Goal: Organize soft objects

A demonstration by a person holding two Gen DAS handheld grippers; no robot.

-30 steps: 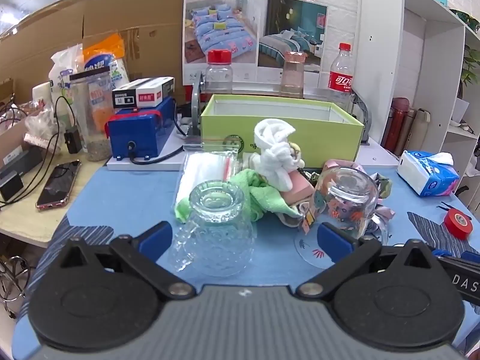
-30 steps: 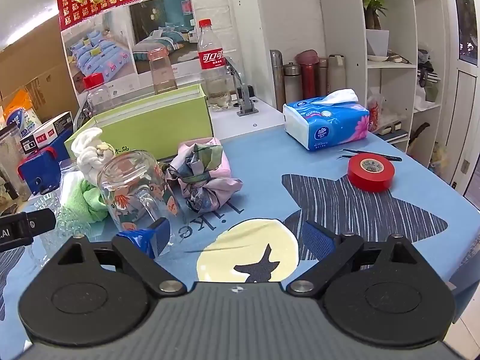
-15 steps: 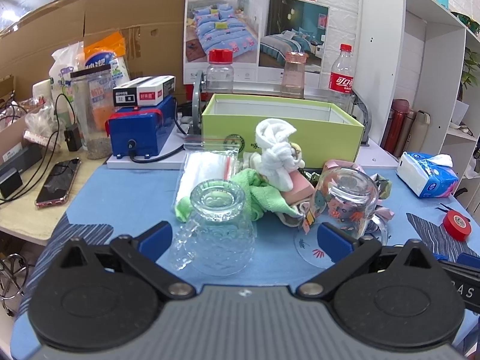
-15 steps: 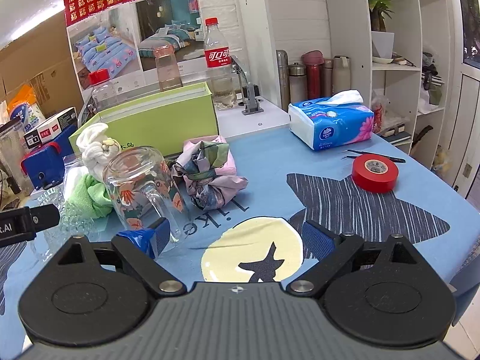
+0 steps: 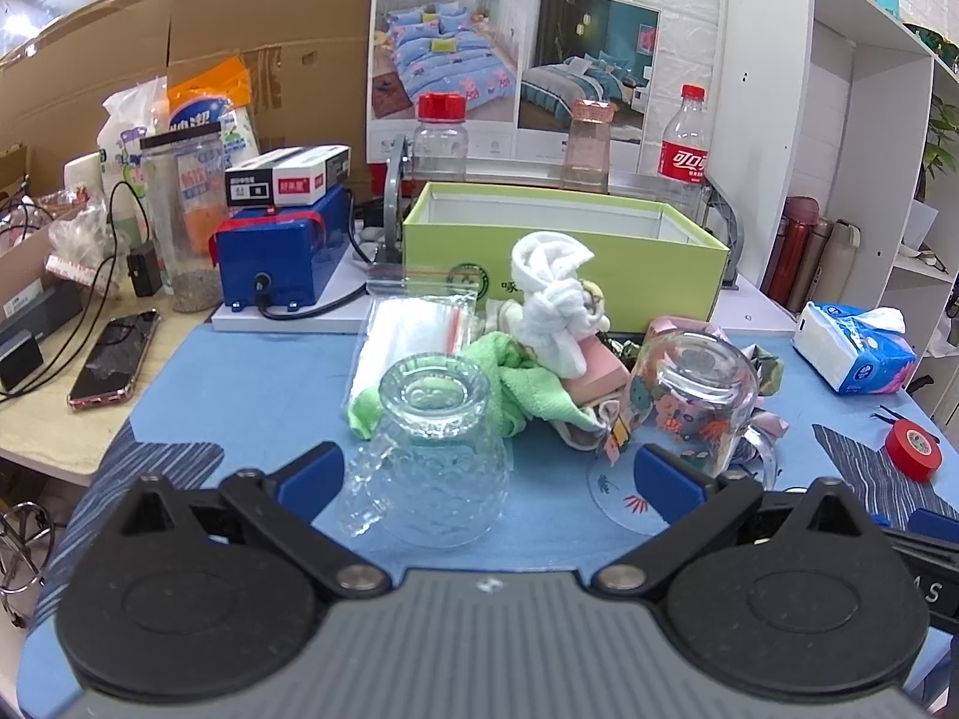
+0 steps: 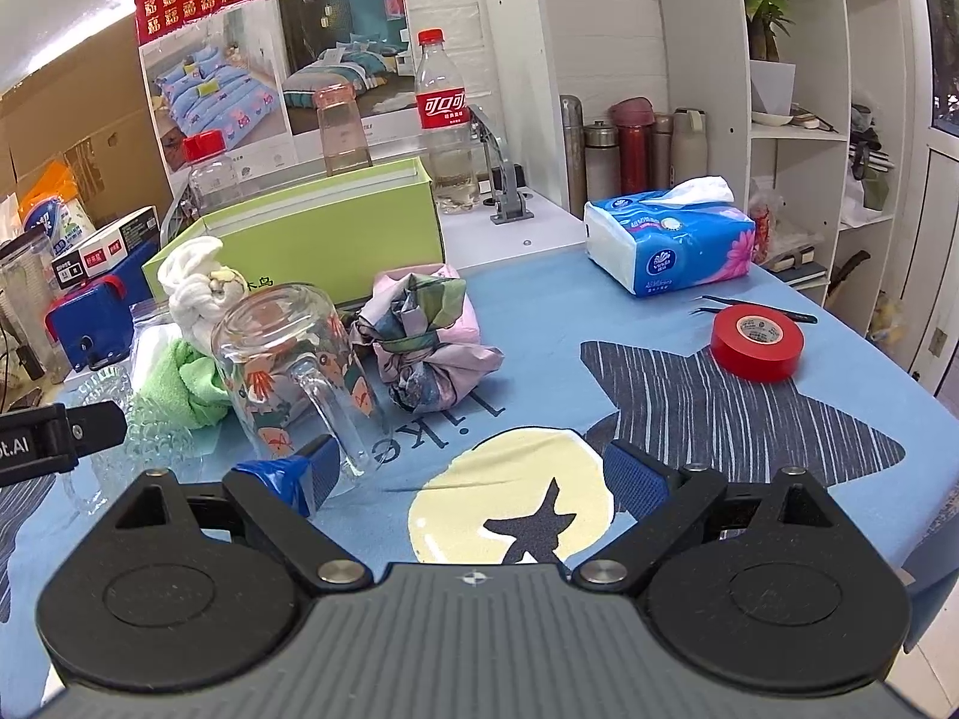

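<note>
Both tongs, left [image 5: 488,473] and right [image 6: 458,470], gape apart w/ nothing held, low over the worktop [image 6: 599,323], prob. lining up a first pick. Soft stuff — white knotted cloth [image 5: 554,293], green towel [image 5: 515,383], patterned bundle [image 6: 422,335] — sits mid-worktop, just near of the open green box [image 5: 563,239], the likely drop spot.

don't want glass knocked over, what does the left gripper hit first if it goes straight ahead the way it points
Most likely the upside-down textured glass cup: it stands between the open fingers of the left gripper, nearest the left finger. The green cloth lies behind it. Depth is hard to judge through the fisheye.
</note>
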